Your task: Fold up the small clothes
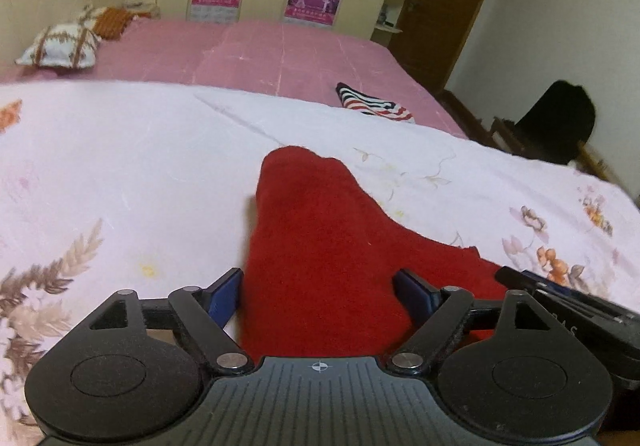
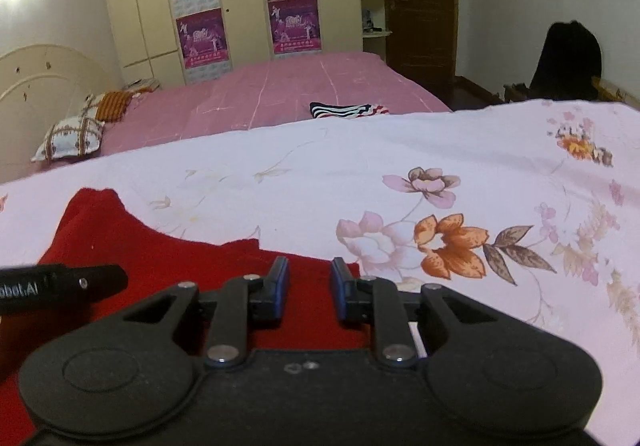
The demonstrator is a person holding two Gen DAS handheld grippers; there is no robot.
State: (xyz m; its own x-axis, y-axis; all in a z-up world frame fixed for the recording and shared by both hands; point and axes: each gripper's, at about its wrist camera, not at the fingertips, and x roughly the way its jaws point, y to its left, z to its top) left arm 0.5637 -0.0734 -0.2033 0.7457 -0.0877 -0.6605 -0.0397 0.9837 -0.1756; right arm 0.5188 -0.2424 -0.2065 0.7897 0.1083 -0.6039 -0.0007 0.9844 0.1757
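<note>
Red knitted cloth (image 1: 320, 246) lies spread on a pale floral sheet (image 1: 120, 165) that covers the near part of a bed, one narrow end reaching away toward the middle of the sheet and the wider part running under both tools. From the left wrist view, the left gripper (image 1: 320, 292) stands low over that cloth with its blue-padded fingers (image 1: 226, 294) spread wide, one at the cloth's left edge and the other over the red fabric, neither pressing on it. Just to its right the dark tip of the other tool pokes in. From the right wrist view, the right gripper (image 2: 309, 292) sits over the cloth's right corner, its jaws drawn close with a narrow gap of red showing between the pads; whether they pinch any fabric cannot be told. Farther off, a striped garment (image 1: 374, 105) rests folded on the pink bedspread (image 1: 260, 49), and patterned pillows (image 1: 60, 45) lie by the headboard.
</note>
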